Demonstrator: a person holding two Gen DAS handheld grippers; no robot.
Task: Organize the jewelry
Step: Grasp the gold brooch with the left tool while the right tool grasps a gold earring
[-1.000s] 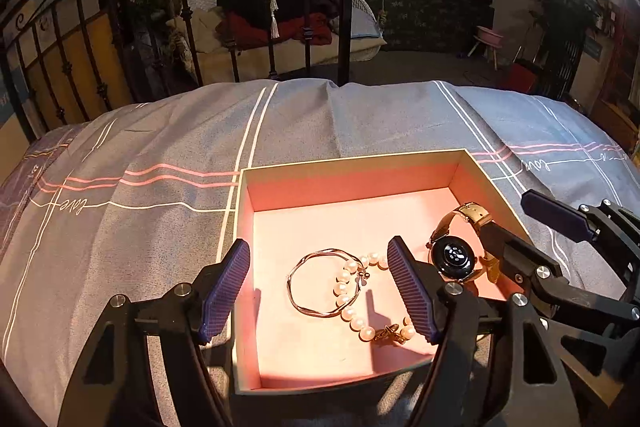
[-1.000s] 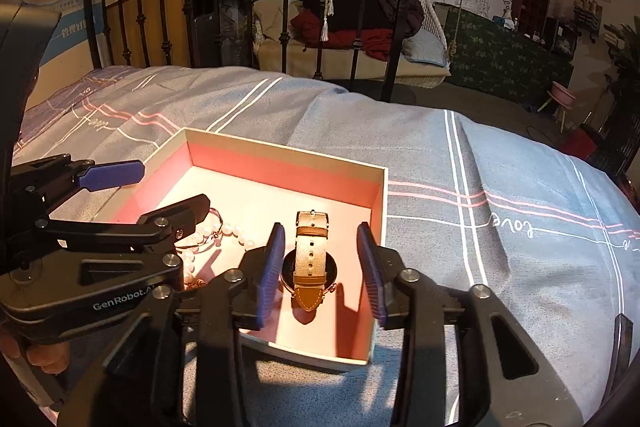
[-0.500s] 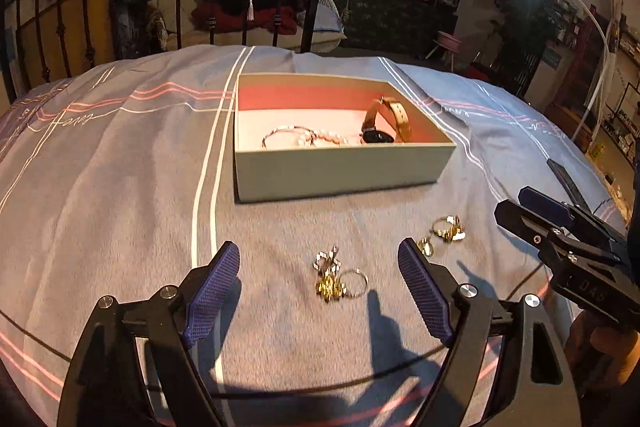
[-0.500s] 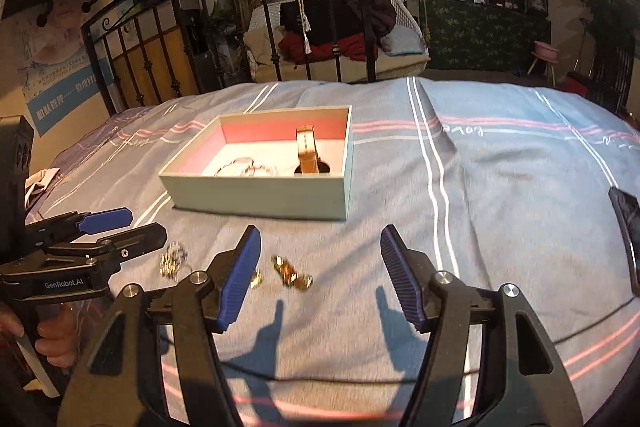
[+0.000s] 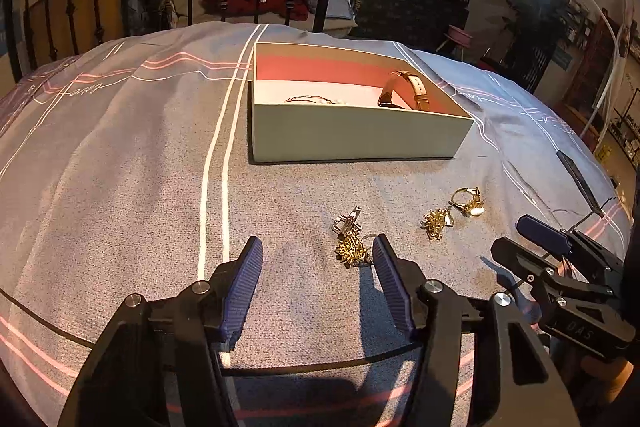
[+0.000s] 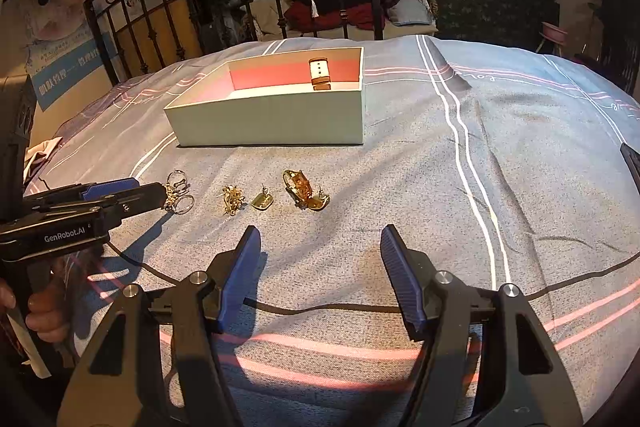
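A pale open box (image 5: 360, 139) (image 6: 272, 123) with a pink lining stands on the bedspread; inside lie a tan-strapped watch (image 5: 404, 93) (image 6: 320, 73) and bracelets (image 5: 312, 100). In front of it, loose on the cloth, are a gold-and-silver ring cluster (image 5: 350, 247) (image 6: 178, 193), gold earrings (image 5: 436, 221) (image 6: 232, 201) and a gold ring (image 5: 466, 201) (image 6: 300, 189). My left gripper (image 5: 318, 267) (image 6: 150, 187) is closing, its tips beside the ring cluster, with nothing pressed between its pads. My right gripper (image 6: 320, 247) (image 5: 520, 241) stands open and empty, short of the gold ring.
The grey striped bedspread (image 5: 120, 167) spreads wide to the left and right. A black iron footboard (image 6: 160, 11) rises behind the box. A flat dark object (image 5: 578, 179) lies at the right edge. A person's hand (image 6: 44, 307) holds the left gripper's handle.
Both grippers drew back from over the box to the near side of the bed, by the loose jewelry. The left jaws are narrower than half a second ago.
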